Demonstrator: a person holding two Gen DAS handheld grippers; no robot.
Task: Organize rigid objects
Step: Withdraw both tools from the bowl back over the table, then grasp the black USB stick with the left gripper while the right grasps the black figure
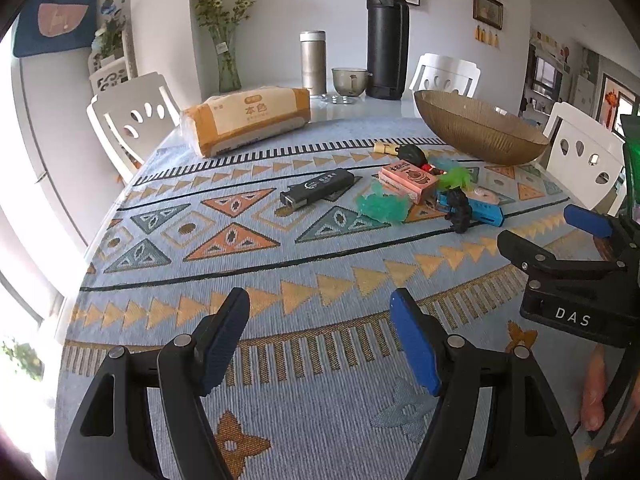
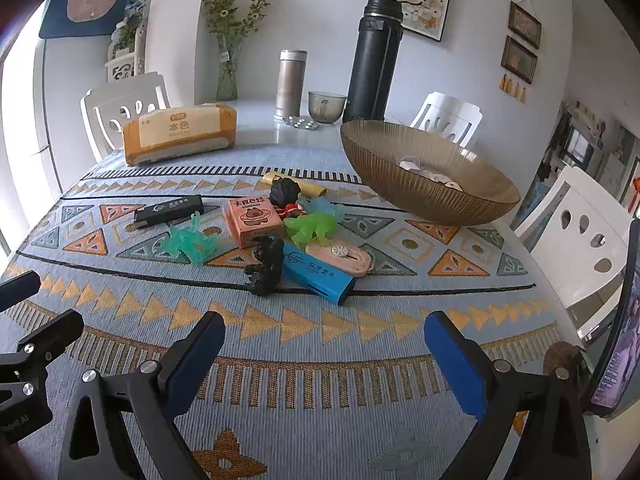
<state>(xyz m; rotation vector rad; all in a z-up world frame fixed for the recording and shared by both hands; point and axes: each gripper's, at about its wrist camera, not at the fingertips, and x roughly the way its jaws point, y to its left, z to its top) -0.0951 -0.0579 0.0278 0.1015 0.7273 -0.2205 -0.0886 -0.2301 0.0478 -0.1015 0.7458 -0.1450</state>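
Observation:
A cluster of small objects lies mid-table: a black box (image 2: 168,210) (image 1: 318,191), a pink carton (image 2: 252,220) (image 1: 408,180), a blue box (image 2: 318,274) (image 1: 480,208), a black figurine (image 2: 266,266) (image 1: 458,210), teal (image 2: 190,240) and green (image 2: 314,224) plastic toys, a pink flat item (image 2: 342,258) and a black-haired doll (image 2: 286,196). A brown ribbed bowl (image 2: 430,180) (image 1: 478,130) stands behind them, with pale items inside. My left gripper (image 1: 320,340) is open and empty, above the cloth. My right gripper (image 2: 324,356) is open and empty, in front of the cluster; it shows in the left wrist view (image 1: 560,240).
A tissue pack (image 2: 178,132), steel flask (image 2: 291,82), tall black thermos (image 2: 374,60), glass cup (image 2: 326,106) and flower vase (image 2: 228,68) stand at the back. White chairs (image 2: 580,232) surround the table. A phone screen (image 2: 616,352) stands at the right edge.

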